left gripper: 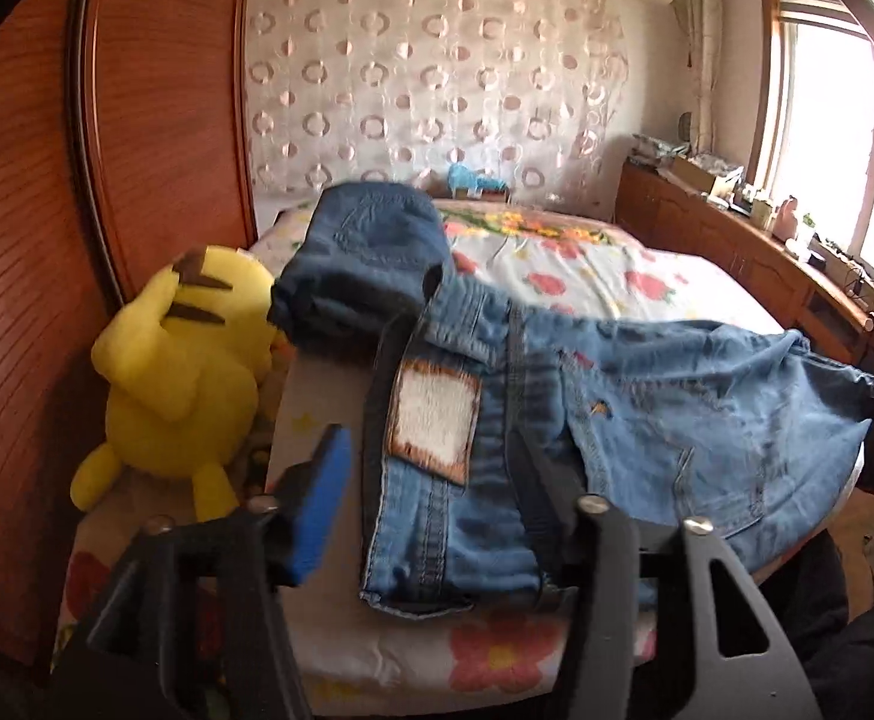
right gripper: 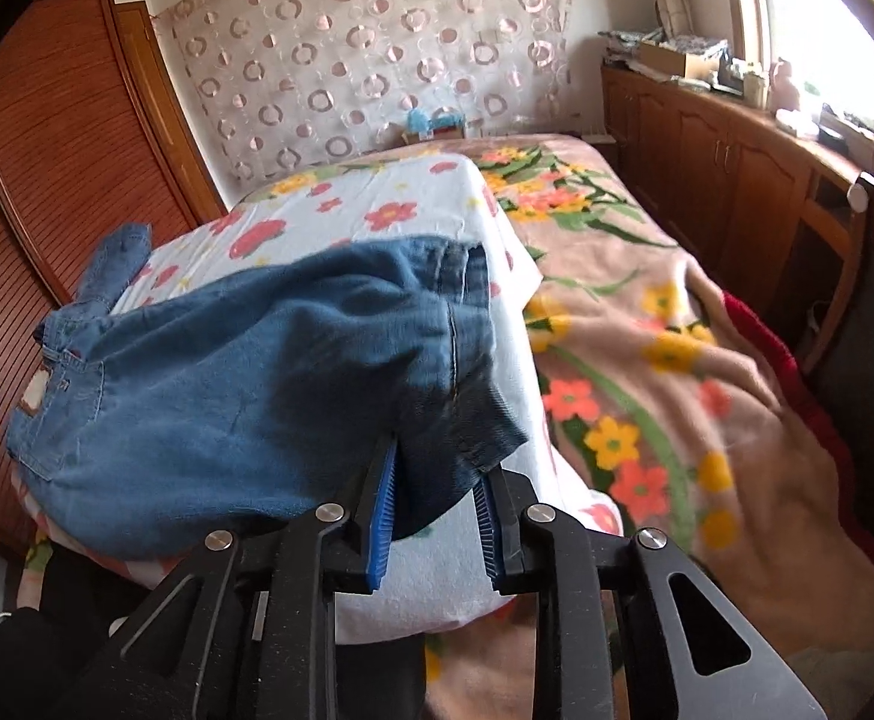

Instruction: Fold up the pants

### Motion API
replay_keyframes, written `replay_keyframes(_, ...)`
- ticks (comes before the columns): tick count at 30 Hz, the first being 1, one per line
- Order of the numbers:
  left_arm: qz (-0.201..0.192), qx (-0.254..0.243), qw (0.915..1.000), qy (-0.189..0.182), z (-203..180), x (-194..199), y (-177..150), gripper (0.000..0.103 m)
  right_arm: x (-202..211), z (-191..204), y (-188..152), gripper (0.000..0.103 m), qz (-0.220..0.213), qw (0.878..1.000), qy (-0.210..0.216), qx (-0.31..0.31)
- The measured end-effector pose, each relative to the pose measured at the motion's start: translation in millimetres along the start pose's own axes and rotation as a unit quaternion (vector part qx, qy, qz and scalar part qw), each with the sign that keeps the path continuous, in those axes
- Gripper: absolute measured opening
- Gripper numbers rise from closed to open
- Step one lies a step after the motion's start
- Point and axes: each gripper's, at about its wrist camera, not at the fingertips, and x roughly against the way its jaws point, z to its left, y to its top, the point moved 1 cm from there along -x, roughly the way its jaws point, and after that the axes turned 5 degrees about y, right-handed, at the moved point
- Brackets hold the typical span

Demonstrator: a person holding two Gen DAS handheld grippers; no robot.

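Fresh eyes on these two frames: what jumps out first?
The blue jeans dominate, sprawled across the flowered bed, waistband with its white patch nearest the left gripper. The right gripper has the dark hem end between its blue pads. A yellow plush toy sits at the bed's left edge by the wooden wardrobe.

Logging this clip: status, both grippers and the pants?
Left gripper open around waistband. Right gripper shut on leg hem. Jeans on bed, partly folded. Yellow plush beside them.

A flower-print bed point(right gripper: 647, 312) carries blue jeans point(right gripper: 245, 384) – and a yellow plush toy point(left gripper: 182, 378) at its edge.
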Motion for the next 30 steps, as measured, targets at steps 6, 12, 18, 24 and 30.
replay_keyframes(6,-0.001,-0.017,0.9995,-0.025,-27,-11,12,0.088,6,5,-10,0.025,-0.015,1.000,-0.004,0.009)
replay_keyframes(12,0.022,-0.024,0.9965,-0.077,-69,-38,10,0.088,-2,0,-9,0.027,-0.014,1.000,-0.013,0.013)
replay_keyframes(18,0.046,-0.051,0.9932,-0.094,-108,-54,8,0.088,-3,1,-7,0.012,-0.035,0.999,0.015,0.008)
replay_keyframes(24,0.040,-0.062,0.9917,-0.104,-131,-50,13,0.088,-4,20,-4,0.005,-0.061,0.997,0.045,0.034)
replay_keyframes(30,0.032,-0.068,0.9919,-0.103,-137,-42,16,0.088,0,54,11,0.005,-0.076,0.990,0.105,0.063)
